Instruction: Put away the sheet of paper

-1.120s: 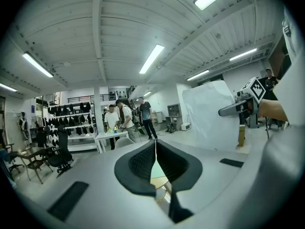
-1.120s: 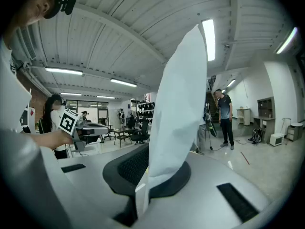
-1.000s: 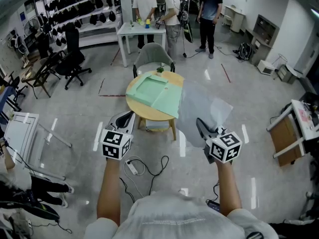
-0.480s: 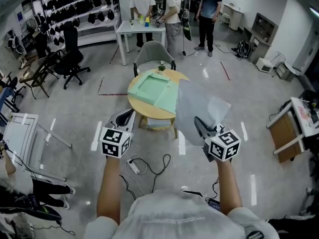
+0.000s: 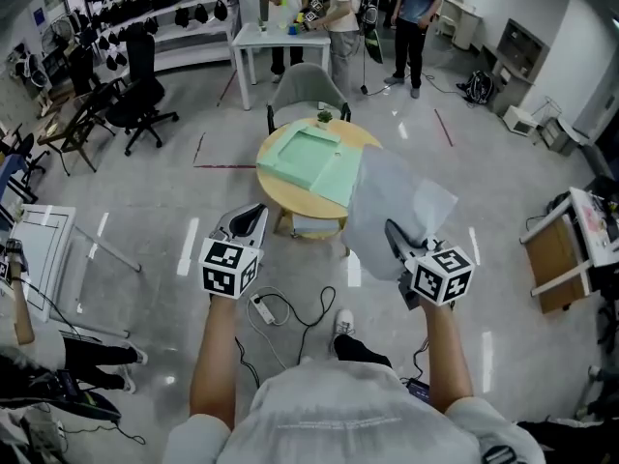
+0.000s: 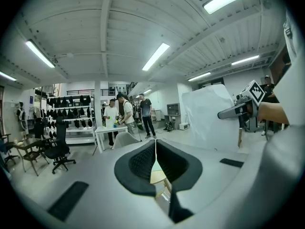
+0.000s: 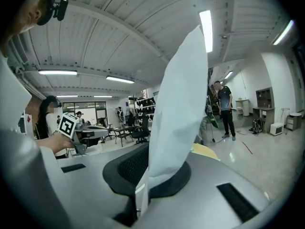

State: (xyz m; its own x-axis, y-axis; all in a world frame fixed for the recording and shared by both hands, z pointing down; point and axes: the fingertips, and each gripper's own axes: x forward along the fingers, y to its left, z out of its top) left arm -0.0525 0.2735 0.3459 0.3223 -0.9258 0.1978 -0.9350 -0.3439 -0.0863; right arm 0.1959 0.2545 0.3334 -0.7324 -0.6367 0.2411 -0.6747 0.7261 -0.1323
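A large white sheet of paper (image 5: pixel 398 201) stands up from my right gripper (image 5: pixel 395 236), which is shut on its lower edge. In the right gripper view the sheet (image 7: pixel 181 99) rises from the pinched jaws (image 7: pixel 144 175) and hides the middle of the room. My left gripper (image 5: pixel 248 224) is shut and holds nothing; its pads (image 6: pixel 143 159) meet in a thin line. Both grippers hang in the air short of a round wooden table (image 5: pixel 279 193) that bears a pale green flat case (image 5: pixel 311 160). The sheet (image 6: pixel 209 118) and right gripper (image 6: pixel 237 110) show in the left gripper view.
A grey chair (image 5: pixel 308 87) stands behind the round table. A power strip and black cables (image 5: pixel 267 309) lie on the floor below my left gripper. Further back are a white table (image 5: pixel 253 39) with people, office chairs (image 5: pixel 135 104) and racks; a wooden stand (image 5: pixel 556 259) is at right.
Both grippers have moved forward toward the round table and a little lower, the sheet still held in the right one. A foot has come into view below.
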